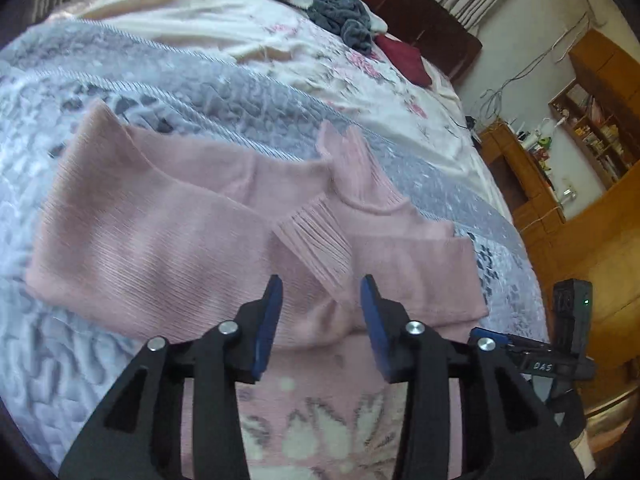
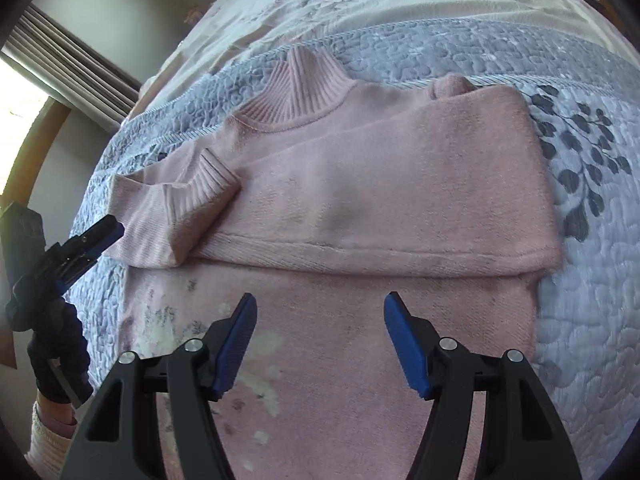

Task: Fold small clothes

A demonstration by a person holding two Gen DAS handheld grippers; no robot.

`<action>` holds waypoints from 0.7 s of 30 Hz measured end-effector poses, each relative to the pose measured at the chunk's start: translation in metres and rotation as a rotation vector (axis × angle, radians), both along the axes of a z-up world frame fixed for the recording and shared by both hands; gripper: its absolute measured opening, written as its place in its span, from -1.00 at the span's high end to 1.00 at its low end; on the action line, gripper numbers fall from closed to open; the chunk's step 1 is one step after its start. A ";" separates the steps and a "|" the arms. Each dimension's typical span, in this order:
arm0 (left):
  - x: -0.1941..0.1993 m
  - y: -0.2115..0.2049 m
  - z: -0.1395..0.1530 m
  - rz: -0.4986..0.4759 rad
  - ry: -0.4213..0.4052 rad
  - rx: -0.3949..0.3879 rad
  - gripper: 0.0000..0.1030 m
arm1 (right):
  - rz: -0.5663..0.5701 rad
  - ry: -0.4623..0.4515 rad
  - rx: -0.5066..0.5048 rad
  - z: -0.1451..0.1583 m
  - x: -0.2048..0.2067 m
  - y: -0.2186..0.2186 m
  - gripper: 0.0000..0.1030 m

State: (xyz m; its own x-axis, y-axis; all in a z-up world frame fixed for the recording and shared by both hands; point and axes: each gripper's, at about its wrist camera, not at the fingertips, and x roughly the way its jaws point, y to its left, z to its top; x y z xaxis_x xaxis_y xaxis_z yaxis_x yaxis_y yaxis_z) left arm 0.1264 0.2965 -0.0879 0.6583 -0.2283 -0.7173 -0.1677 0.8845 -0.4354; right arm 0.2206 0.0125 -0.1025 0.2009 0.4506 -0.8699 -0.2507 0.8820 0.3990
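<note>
A pink turtleneck sweater (image 1: 160, 232) (image 2: 380, 184) lies on the quilted bedspread (image 2: 592, 320), its upper part folded down over a lower part that bears a white flower print (image 2: 260, 344). One ribbed sleeve cuff (image 2: 204, 192) (image 1: 316, 248) lies folded across the body, and the ribbed collar (image 2: 296, 92) points away. My left gripper (image 1: 321, 280) hovers open just above the cuff, holding nothing; it also shows edge-on at the sweater's left side (image 2: 106, 230). My right gripper (image 2: 320, 298) stands open over the printed lower part, empty.
A dark grey heap of clothes (image 1: 324, 4) and a dark red cloth (image 1: 404, 60) lie at the far end of the bed. Wooden shelves (image 1: 592, 128) stand to the right of the bed. A gloved hand (image 2: 52, 344) holds the left gripper.
</note>
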 end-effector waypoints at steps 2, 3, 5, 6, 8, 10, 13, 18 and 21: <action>0.001 0.021 0.007 0.050 0.011 0.085 0.18 | 0.024 0.022 0.029 0.003 0.011 0.022 -0.29; 0.002 0.032 0.006 0.072 0.027 0.108 0.18 | 0.041 0.029 0.039 0.004 0.017 0.035 -0.29; 0.007 0.050 -0.001 0.095 0.066 0.111 0.18 | 0.066 0.038 0.041 0.004 0.027 0.060 -0.29; 0.011 0.058 -0.006 0.105 0.092 0.117 0.18 | 0.073 0.052 0.048 0.002 0.033 0.072 -0.29; 0.015 0.069 -0.023 0.111 0.145 0.095 0.18 | 0.077 0.099 0.086 -0.006 0.043 0.093 -0.29; 0.015 0.080 -0.044 0.113 0.193 0.037 0.20 | 0.074 0.143 0.101 -0.016 0.052 0.111 -0.29; 0.013 0.086 -0.057 0.121 0.182 0.004 0.20 | 0.080 0.183 0.081 -0.032 0.059 0.134 -0.29; 0.004 0.094 -0.052 0.152 0.161 -0.071 0.19 | 0.062 0.263 0.121 -0.059 0.066 0.151 0.15; -0.003 0.095 -0.037 0.154 0.137 -0.047 0.16 | 0.095 0.249 0.164 -0.053 0.063 0.153 0.75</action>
